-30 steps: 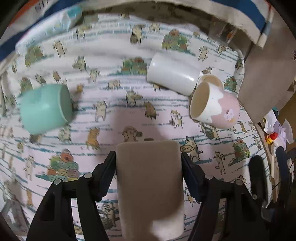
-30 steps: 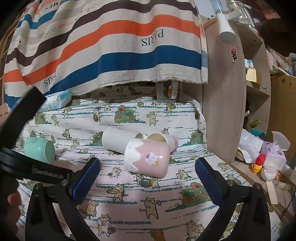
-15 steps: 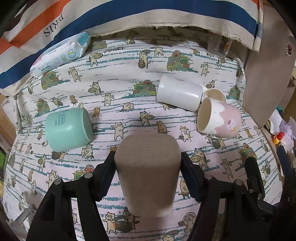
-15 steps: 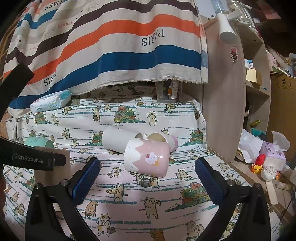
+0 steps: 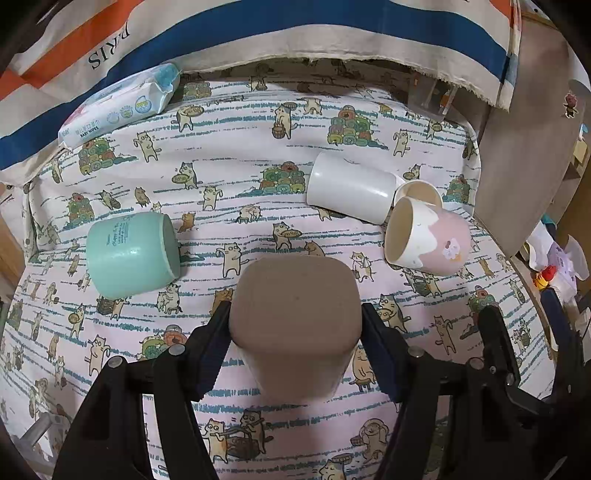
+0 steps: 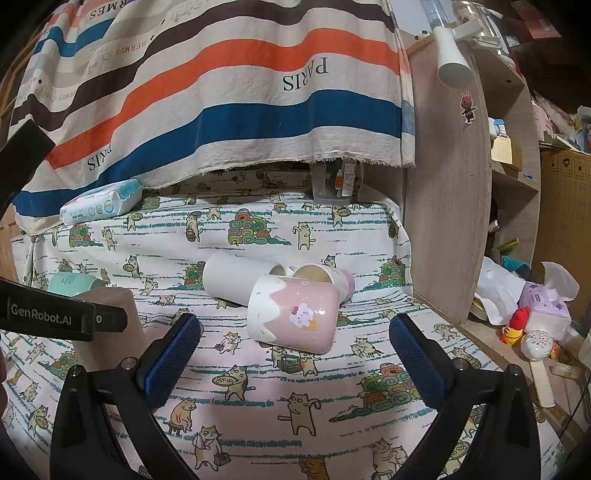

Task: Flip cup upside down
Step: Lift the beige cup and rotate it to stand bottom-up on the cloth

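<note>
From the left wrist view, the left gripper [image 5: 295, 332] is clamped on a matte taupe-brown, square-shouldered cup [image 5: 295, 314], one finger pressed to each side wall. What faces the camera looks like the closed base, which suggests the cup is being turned mouth-down over the cat-print tablecloth [image 5: 236, 177]; gripping the side walls leaves the rim free to meet the cloth. Whether the mouth already touches the cloth is hidden by the cup's own body. Around it lie other cups on their sides: a mint-green cup [image 5: 129, 254] to the left, bearing small print too fine to read, a plain white cylindrical cup [image 5: 351, 188] beyond, and a pink-and-white cup with a cupcake picture [image 5: 428, 240] to the right, touching a second pink cup behind it. At the far left rests a pale blue packet [image 5: 118, 107] marked "BABY WIPES". The striped hanging cloth [image 5: 258, 33] shows "PARIS".

From the right wrist view, the right gripper [image 6: 291, 354] is spread wide and holds nothing, its blue ribbed pads either side of the pink-and-white cup [image 6: 295, 317], probably waiting for its turn. The left tool at the left edge reads "GenRobot.AI", with the brown cup [image 6: 110, 328] partly behind it. The striped cloth [image 6: 221, 92] reads "HERMES" and "PARIS".
</note>
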`<action>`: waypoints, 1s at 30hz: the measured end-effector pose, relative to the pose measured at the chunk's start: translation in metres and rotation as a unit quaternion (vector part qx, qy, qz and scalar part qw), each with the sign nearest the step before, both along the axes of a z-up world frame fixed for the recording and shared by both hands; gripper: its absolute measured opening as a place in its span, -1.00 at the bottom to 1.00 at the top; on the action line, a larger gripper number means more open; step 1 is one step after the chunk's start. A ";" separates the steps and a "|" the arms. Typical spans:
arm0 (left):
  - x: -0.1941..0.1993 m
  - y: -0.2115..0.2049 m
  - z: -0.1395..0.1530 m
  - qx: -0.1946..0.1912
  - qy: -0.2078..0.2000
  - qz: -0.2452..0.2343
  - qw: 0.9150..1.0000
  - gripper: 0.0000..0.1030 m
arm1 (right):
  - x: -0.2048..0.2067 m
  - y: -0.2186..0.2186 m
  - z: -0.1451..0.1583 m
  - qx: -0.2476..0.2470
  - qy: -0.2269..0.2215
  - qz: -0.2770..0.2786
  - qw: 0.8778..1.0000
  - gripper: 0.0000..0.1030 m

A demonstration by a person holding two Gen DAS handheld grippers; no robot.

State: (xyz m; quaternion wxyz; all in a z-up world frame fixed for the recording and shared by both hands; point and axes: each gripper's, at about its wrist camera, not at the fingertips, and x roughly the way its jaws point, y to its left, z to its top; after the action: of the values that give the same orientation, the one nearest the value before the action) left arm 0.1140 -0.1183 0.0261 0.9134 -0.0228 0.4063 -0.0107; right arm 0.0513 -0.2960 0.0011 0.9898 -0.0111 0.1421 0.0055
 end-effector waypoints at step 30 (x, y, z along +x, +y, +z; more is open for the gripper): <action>-0.090 0.027 0.051 -0.007 -0.325 -0.001 0.946 0.98 | 0.000 0.000 0.000 0.000 0.000 0.000 1.000 0.99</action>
State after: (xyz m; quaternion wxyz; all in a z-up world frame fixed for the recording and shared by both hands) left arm 0.0241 -0.0912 0.0769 0.9957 -0.0238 0.0873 -0.0211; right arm 0.0518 -0.2958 0.0010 0.9897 -0.0113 0.1423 0.0054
